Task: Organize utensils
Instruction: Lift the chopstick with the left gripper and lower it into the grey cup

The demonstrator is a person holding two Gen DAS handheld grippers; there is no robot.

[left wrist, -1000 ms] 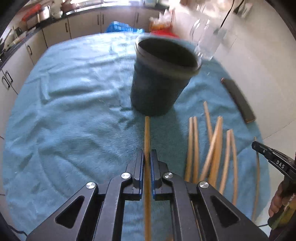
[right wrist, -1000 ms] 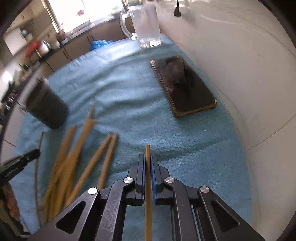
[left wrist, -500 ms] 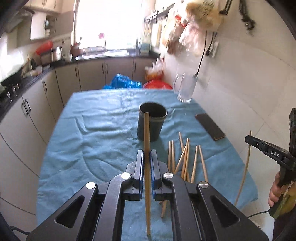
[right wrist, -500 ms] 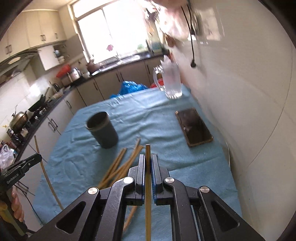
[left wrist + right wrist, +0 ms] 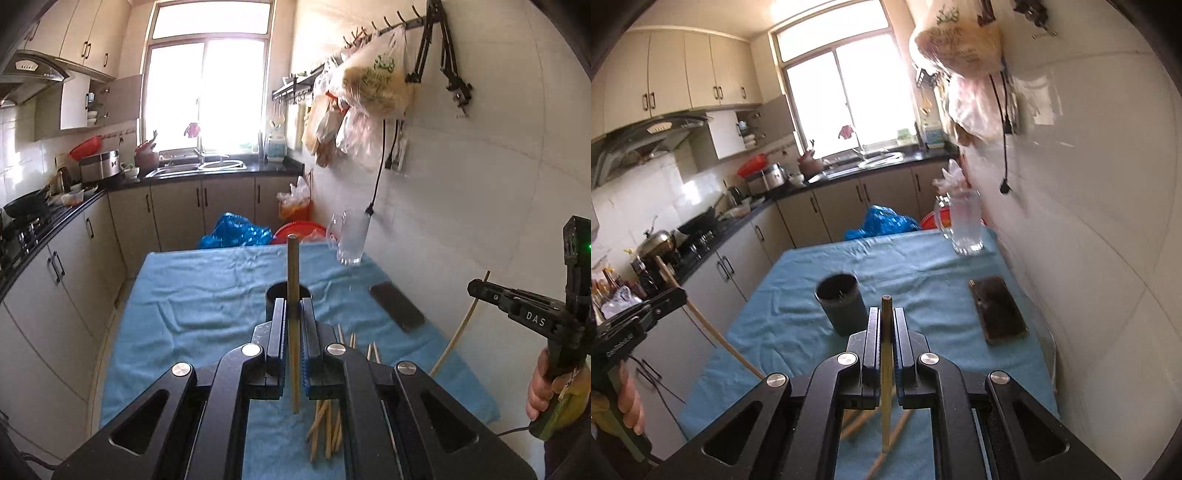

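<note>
Both claws, left claw (image 5: 293, 325) and right claw (image 5: 886, 328), each clamp one chopstick (image 5: 292, 295) upright, ready for dropping into the cup (image 5: 839, 299)

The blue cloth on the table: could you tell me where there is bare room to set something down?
The blue cloth lies bare left of the dark cup, out to the cabinet-side edge, and across the far end up to the glass mug. It is crowded at the near edge, where loose chopsticks lie, and along the wall, where the phone rests.

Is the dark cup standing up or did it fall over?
Standing up. In the right wrist view the dark cup sits upright on the blue cloth, round mouth facing up.
</note>
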